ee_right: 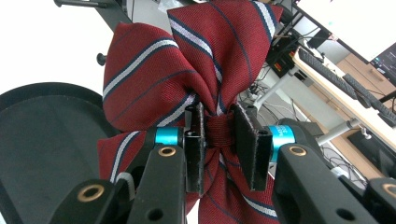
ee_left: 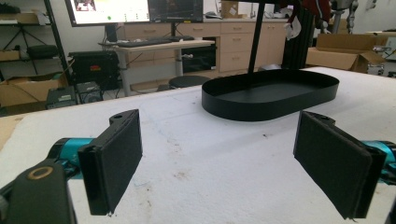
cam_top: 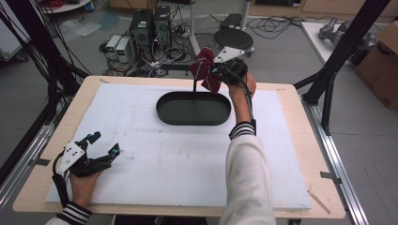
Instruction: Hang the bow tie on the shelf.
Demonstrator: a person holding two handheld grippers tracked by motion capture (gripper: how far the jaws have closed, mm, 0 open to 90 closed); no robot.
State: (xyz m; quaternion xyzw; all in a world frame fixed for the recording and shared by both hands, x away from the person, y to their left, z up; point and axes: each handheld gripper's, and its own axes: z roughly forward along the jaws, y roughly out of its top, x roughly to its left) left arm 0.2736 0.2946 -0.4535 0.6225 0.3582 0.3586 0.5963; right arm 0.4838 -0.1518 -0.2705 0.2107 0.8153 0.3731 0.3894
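Now bow tie knot between right jaws.

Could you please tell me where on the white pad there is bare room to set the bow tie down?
The pad is bare between the tray and its near edge, bordered by the open left gripper and the right sleeve. Its far-left corner is bare too. It is crowded above the tray's far rim, where the right gripper holds the bow tie beside the post.
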